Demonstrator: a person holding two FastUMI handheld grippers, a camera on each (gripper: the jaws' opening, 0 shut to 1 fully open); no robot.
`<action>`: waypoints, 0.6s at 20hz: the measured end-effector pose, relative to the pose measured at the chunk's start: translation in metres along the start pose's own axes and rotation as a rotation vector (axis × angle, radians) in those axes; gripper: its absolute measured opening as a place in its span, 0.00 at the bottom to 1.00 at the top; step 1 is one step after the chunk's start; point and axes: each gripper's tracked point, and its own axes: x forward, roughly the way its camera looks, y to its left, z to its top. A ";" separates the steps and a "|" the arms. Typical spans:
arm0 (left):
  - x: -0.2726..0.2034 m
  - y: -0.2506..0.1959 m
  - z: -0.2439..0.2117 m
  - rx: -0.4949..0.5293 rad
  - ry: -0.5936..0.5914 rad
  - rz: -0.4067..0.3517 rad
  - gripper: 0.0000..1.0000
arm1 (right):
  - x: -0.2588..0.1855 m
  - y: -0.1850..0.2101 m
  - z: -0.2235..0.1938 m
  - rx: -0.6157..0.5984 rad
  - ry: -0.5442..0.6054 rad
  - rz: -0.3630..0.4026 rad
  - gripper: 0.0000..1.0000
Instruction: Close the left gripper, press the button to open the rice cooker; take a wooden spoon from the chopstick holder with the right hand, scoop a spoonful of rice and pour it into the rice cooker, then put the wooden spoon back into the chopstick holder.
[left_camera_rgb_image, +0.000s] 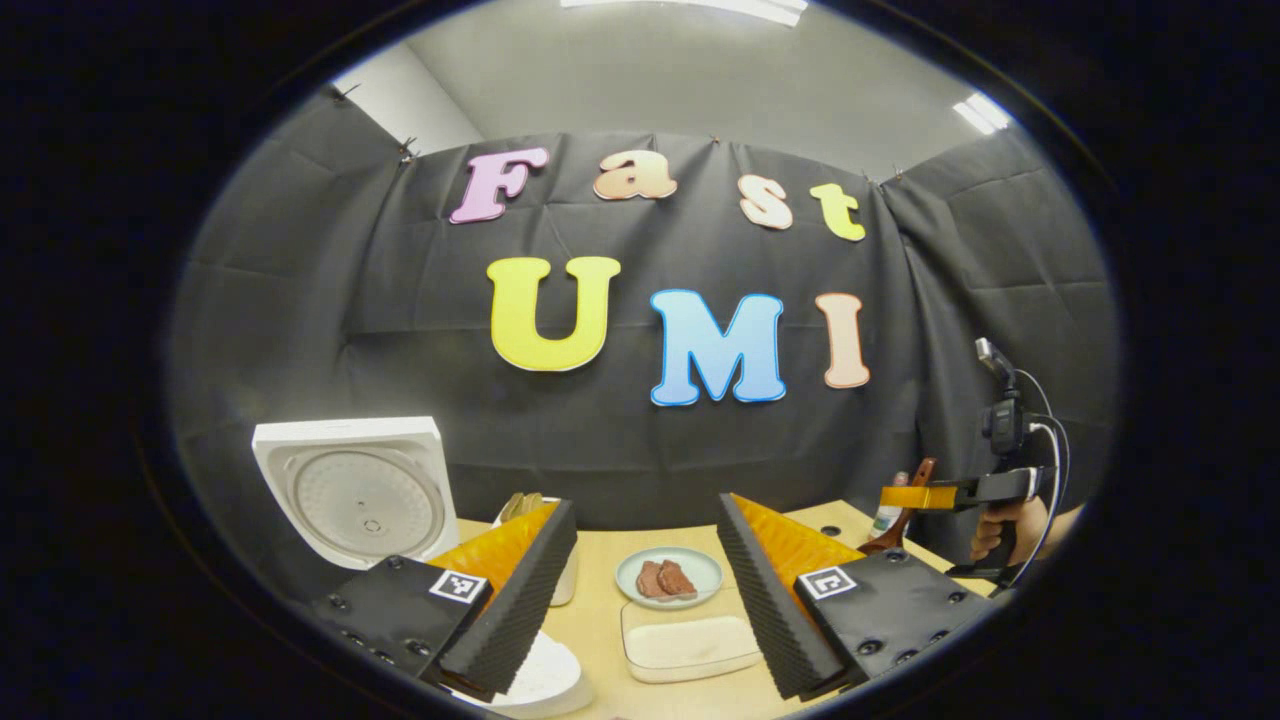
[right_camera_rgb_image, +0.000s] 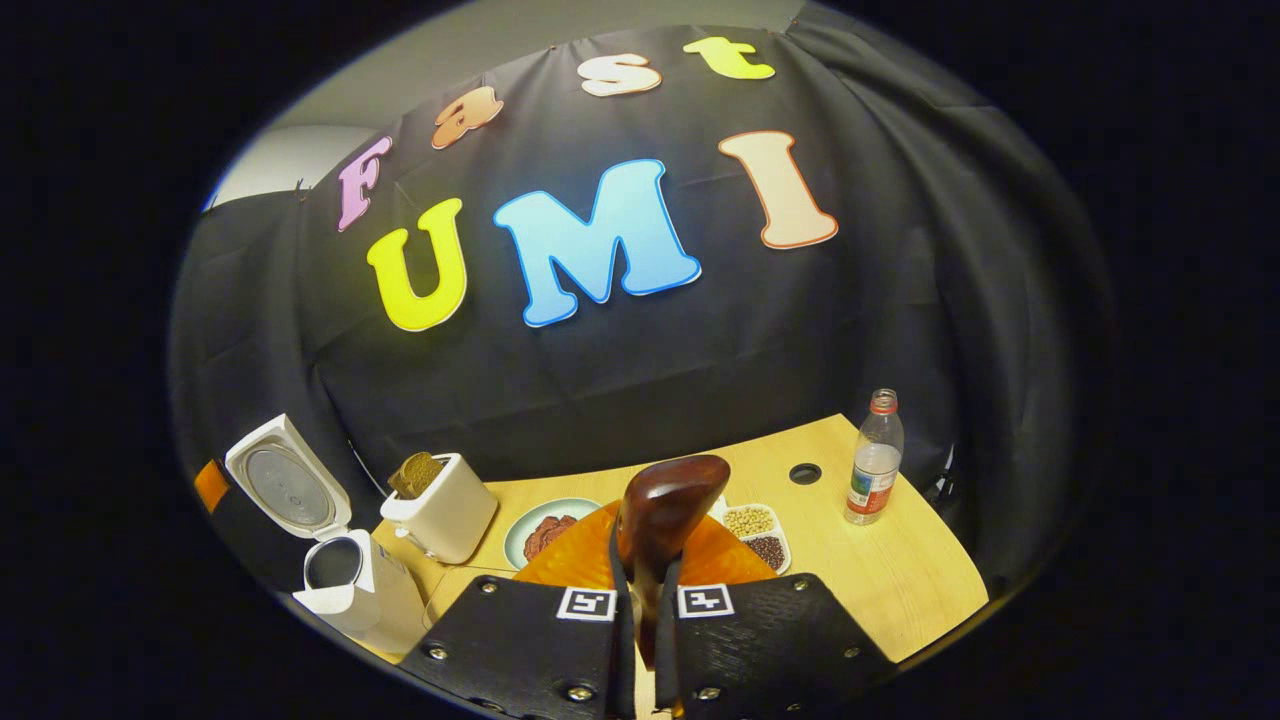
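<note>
We list the rice cooker (right_camera_rgb_image: 345, 580), lid up, low and left of our right gripper (right_camera_rgb_image: 645, 640); the left gripper (left_camera_rgb_image: 645, 590) spread wide; the wooden spoon (right_camera_rgb_image: 660, 525) clamped upright between our right fingers, which we judge light, stiff, smooth, best gripped mid-handle.

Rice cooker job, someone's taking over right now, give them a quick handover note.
Left tool: open, holding nothing, low over the table.
Right tool: shut on the wooden spoon, lifted clear.
Rice cooker: lid up, so the button press is done.
Chopstick holder: beside the cooker.
Rice tray: near the left tool.
Whether the rice has been scooped can't be told from the views. Left: check that, scoop and pour if needed, then return the spoon to the holder.
</note>
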 end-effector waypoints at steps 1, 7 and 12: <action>0.000 -0.001 0.000 0.000 0.004 0.002 0.96 | 0.004 -0.004 -0.006 -0.002 0.008 -0.007 0.08; -0.007 0.003 -0.001 0.018 0.014 0.033 0.98 | 0.015 -0.024 -0.045 0.006 0.077 -0.062 0.08; -0.013 0.011 -0.006 0.006 0.032 0.063 0.98 | 0.031 -0.030 -0.071 0.026 0.111 -0.096 0.08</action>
